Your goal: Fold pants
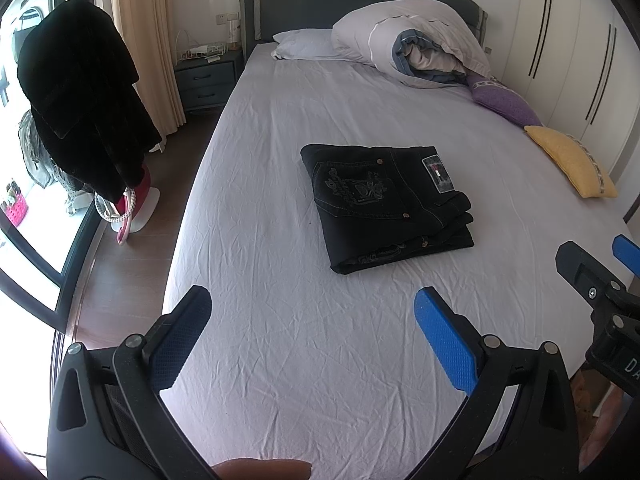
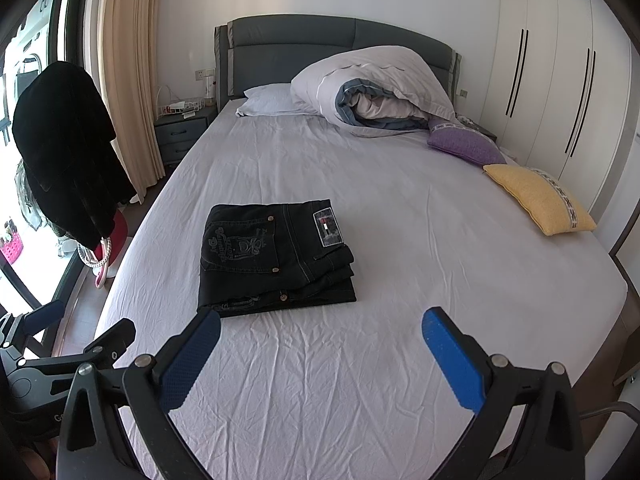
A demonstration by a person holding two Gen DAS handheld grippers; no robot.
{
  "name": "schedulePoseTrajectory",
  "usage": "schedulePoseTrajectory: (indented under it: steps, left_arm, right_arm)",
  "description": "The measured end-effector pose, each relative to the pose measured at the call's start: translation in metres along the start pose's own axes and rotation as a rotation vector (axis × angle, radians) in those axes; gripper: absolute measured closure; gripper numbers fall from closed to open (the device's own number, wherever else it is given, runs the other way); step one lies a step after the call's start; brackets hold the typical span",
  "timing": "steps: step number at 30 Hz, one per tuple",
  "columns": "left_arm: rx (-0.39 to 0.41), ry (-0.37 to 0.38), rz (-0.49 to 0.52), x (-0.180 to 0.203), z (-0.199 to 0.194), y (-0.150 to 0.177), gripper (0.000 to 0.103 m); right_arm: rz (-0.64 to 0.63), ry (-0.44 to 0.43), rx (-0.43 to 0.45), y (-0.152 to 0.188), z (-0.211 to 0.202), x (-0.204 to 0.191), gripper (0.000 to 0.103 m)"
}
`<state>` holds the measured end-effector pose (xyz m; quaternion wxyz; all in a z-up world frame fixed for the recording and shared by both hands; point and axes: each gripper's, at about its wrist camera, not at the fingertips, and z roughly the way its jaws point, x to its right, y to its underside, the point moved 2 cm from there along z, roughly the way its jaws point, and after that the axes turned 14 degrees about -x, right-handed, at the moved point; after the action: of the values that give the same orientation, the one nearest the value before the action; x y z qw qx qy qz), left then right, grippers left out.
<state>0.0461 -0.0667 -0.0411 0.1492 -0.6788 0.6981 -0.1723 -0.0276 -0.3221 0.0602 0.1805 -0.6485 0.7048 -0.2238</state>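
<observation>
Item: black pants (image 2: 276, 258), folded into a compact stack mid-bed on the sheet (image 2: 360, 380), apart from your left gripper (image 1: 312, 332) and right gripper (image 2: 320, 356), both spread wide and empty; folding looks complete, so at most square the stack's edges.

A rumpled duvet (image 2: 372, 88) lies by purple (image 2: 466, 144) and yellow cushions (image 2: 540, 198).

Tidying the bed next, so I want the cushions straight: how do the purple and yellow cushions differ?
The purple cushion lies nearer the headboard, right beside the rolled duvet; the yellow cushion lies nearer the foot, clear of the duvet. The purple one looks plumper, the yellow flatter. Both sit along the wardrobe-side edge of the bed and carry a patterned trim band.
</observation>
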Motion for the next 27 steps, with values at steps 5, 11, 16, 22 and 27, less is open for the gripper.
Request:
schedulePoseTrajectory:
  steps: [5, 11, 16, 22, 27]
  left_arm:
    - [0.0, -0.001, 0.0, -0.0004, 0.0005, 0.0003, 0.0]
    - [-0.001, 0.002, 0.0, -0.0004, 0.0003, 0.0002, 0.0]
    - [0.0, 0.001, 0.0, -0.0004, -0.0002, -0.0001, 0.0]
    - [-0.001, 0.001, -0.001, -0.0003, 0.0003, 0.0004, 0.0]
    - [-0.002, 0.002, -0.002, -0.0003, 0.0016, 0.0013, 0.0]
  right_arm:
    - [0.0, 0.0, -0.001, -0.0003, -0.0003, 0.0004, 0.0]
    - [0.0, 0.001, 0.0, -0.0003, -0.0006, 0.0005, 0.0]
    - [-0.001, 0.001, -0.001, -0.0002, -0.0006, 0.0001, 0.0]
    - [-0.001, 0.001, -0.001, -0.0004, -0.0009, 0.0001, 0.0]
    - [0.0, 0.001, -0.003, -0.0005, -0.0012, -0.0001, 0.0]
